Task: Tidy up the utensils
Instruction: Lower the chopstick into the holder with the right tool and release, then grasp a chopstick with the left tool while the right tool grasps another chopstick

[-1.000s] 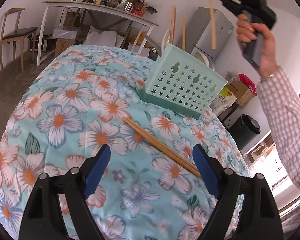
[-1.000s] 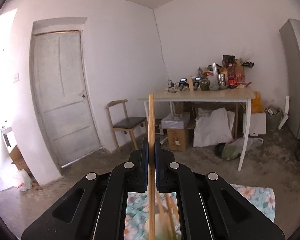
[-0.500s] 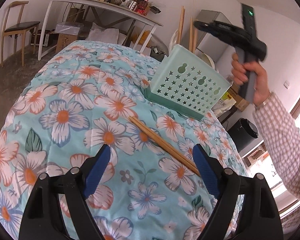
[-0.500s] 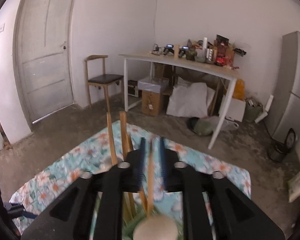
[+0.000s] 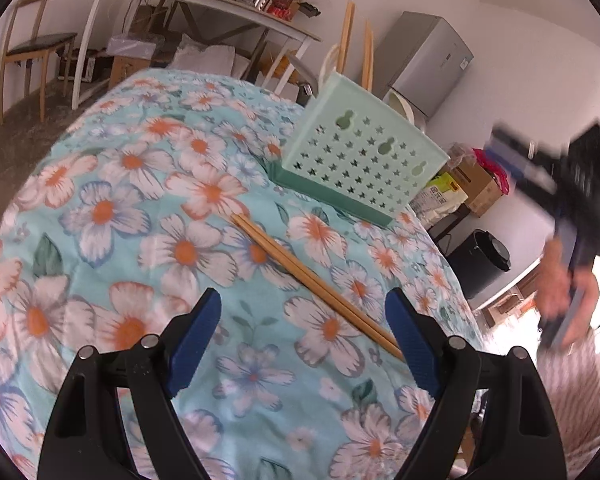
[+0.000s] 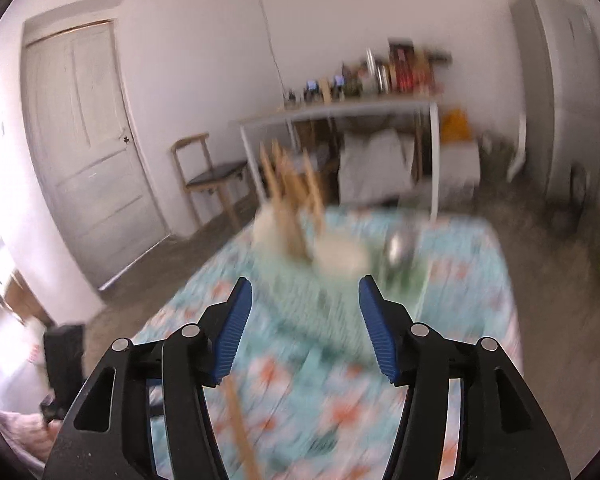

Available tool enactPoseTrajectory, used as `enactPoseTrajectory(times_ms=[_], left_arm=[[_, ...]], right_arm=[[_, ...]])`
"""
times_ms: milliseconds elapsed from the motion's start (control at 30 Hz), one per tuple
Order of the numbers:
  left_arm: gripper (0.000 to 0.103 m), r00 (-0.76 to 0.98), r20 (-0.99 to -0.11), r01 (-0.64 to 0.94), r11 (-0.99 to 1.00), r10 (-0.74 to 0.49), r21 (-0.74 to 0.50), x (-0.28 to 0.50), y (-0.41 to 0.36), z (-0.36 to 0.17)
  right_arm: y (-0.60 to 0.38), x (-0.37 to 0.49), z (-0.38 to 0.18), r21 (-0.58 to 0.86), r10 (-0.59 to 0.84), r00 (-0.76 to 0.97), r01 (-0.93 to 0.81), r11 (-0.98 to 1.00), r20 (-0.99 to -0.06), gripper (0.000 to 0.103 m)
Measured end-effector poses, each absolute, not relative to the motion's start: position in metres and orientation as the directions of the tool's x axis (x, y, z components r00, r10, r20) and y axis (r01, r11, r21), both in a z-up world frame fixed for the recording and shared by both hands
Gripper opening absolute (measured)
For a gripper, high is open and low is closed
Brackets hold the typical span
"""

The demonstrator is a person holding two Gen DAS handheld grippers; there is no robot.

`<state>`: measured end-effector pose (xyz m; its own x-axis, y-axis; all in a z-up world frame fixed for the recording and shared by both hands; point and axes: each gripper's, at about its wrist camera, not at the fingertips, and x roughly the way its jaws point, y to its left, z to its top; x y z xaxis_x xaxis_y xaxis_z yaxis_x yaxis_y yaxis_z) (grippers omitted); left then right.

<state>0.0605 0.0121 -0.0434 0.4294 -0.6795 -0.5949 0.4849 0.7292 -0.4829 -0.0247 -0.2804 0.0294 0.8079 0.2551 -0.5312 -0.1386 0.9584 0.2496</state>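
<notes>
A pair of wooden chopsticks (image 5: 312, 276) lies side by side on the flowered tablecloth (image 5: 112, 208), just ahead of my left gripper (image 5: 304, 320), which stands open and empty above the cloth. Behind them sits a mint green basket (image 5: 360, 160) with star holes, with upright chopsticks (image 5: 346, 36) sticking out of it. My right gripper (image 6: 304, 308) is a blur in motion; its jaws are opening with nothing between them. It faces the basket (image 6: 300, 292), which holds chopsticks (image 6: 292, 200) and pale spoons (image 6: 340, 256). From the left wrist it shows as the blurred right gripper (image 5: 504, 140) to the right of the basket.
A white table (image 5: 204, 0) loaded with clutter, a wooden chair (image 5: 32, 40) and a grey fridge (image 5: 428, 60) stand beyond the cloth-covered table. A black bin (image 5: 480, 264) and boxes (image 5: 476, 184) sit on the floor at right. A door (image 6: 84, 140) is at left.
The right gripper let go of its chopstick over the basket, opened its jaws and swung down to the right of the basket. The left gripper stayed put and open.
</notes>
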Motion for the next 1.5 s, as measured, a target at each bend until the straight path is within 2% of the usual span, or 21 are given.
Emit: enactPoseTrajectory(times_ms=[67,167,367,500,633,833,1033,1500], left_arm=[[0.082,0.404,-0.599,0.477,0.718,-0.692,-0.508,0.060,0.010,-0.046],[0.075,0.342,-0.597,0.441,0.685,-0.726,-0.580,0.065,0.006,-0.053],[0.050,0.199,-0.554,0.308,0.589,-0.808,-0.747,0.079,-0.004,-0.077],[0.031,0.171,-0.520,0.169,0.545,-0.837,-0.821,0.093,-0.003,-0.097],[0.028,0.178,-0.490,0.073,0.508,-0.853,-0.858,0.102,0.000,-0.106],[0.014,0.192,-0.477,-0.036,0.480,-0.858,-0.877,0.112,0.001,-0.117],[0.009,0.217,-0.489,-0.055,0.490,-0.845,-0.870,0.116,-0.003,-0.121],[0.008,0.196,-0.538,0.010,0.550,-0.820,-0.835,0.105,-0.008,-0.106]], right_arm=[[-0.280,-0.031,0.002,0.313,0.277,0.766,-0.105,0.944,-0.580,0.054],[-0.285,-0.037,-0.040,0.438,0.329,0.703,-0.027,0.898,-0.631,0.054],[-0.288,-0.043,-0.081,0.509,0.375,0.623,0.044,0.859,-0.687,0.054],[-0.295,-0.050,-0.093,0.539,0.402,0.605,0.053,0.841,-0.687,0.054],[-0.298,-0.054,-0.102,0.566,0.428,0.593,0.058,0.823,-0.682,0.054],[-0.303,-0.056,-0.109,0.601,0.458,0.600,0.049,0.798,-0.656,0.054],[-0.311,-0.059,-0.111,0.628,0.486,0.601,0.036,0.777,-0.635,0.053],[-0.312,-0.061,-0.110,0.624,0.482,0.597,0.040,0.780,-0.641,0.052]])
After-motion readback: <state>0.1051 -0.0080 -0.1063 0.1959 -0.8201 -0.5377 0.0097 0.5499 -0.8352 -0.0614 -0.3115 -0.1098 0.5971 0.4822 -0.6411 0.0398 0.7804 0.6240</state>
